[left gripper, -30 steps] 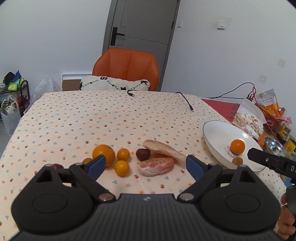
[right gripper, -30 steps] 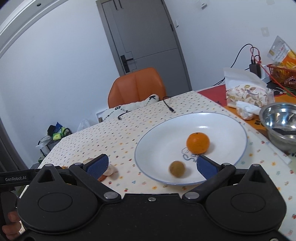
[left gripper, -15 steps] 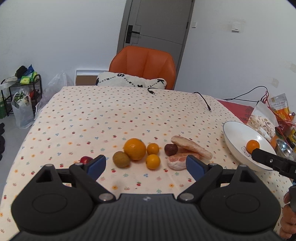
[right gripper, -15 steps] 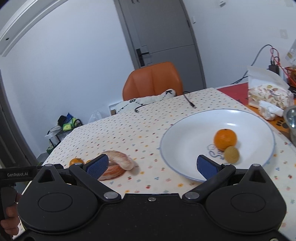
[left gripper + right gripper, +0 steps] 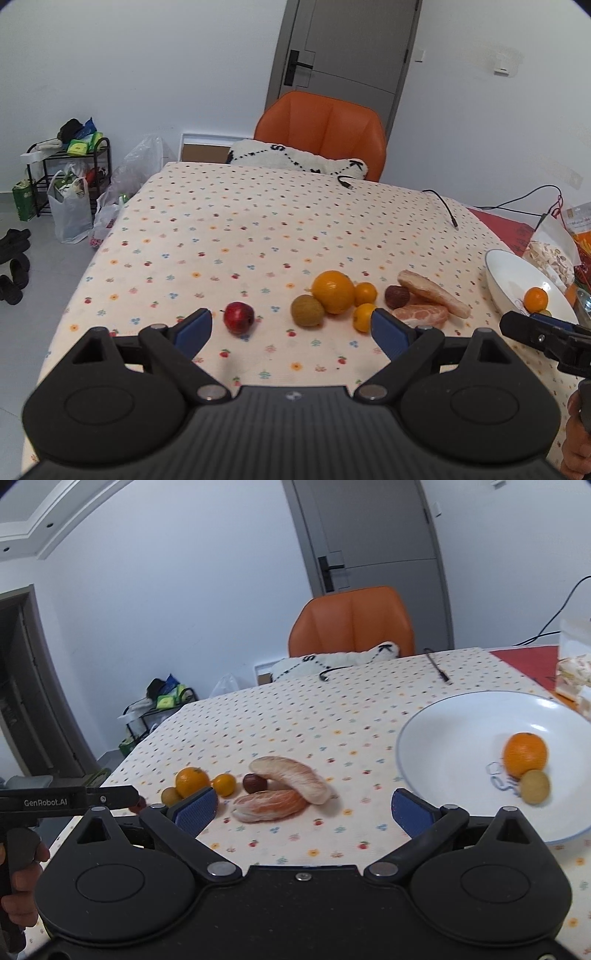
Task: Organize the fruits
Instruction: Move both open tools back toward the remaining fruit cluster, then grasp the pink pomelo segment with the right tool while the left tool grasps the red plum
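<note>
Both hand-held grippers, left (image 5: 291, 326) and right (image 5: 303, 810), spread wide, empty. Worktop (image 5: 258, 221) centre: one red apple (image 5: 239, 318), one kiwi (image 5: 307, 310), three oranges, one date (image 5: 397, 297), two pomelo segments. White plate (image 5: 454, 738), frame right: one orange (image 5: 525, 754), one kiwi.

Left wrist view faces chair (image 5: 321, 129) across table; right angled leftward; both share fruit cluster (image 5: 334, 297).

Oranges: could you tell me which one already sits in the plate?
The mid-sized orange beside a kiwi in the plate; the other three lie on the tablecloth.
</note>
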Available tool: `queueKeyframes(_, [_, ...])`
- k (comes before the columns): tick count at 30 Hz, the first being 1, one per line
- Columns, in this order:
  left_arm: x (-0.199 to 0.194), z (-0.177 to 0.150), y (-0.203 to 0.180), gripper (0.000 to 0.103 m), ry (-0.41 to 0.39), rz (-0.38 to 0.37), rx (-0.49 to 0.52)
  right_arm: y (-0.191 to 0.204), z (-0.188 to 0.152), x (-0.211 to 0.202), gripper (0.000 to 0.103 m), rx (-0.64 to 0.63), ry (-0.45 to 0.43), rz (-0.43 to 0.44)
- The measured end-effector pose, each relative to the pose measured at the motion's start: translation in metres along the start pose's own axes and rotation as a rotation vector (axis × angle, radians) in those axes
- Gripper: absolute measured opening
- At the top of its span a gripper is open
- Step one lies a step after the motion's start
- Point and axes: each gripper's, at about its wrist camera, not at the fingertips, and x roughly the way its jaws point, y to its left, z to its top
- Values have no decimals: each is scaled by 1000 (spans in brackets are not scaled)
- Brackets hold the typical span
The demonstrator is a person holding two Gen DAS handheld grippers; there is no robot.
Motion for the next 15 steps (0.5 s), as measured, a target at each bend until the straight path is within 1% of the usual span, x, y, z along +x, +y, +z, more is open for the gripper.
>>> queueKeyframes(4, [4, -2, 9, 90, -3, 15, -20, 3, 1, 10, 90, 1, 22, 6])
queueKeyframes(8, [10, -3, 15, 88, -7, 23, -37, 4, 3, 21, 82, 0, 38, 5])
queueKeyframes(15, [21, -4, 21, 74, 2, 28, -61, 6, 9, 39, 75, -23, 64, 2])
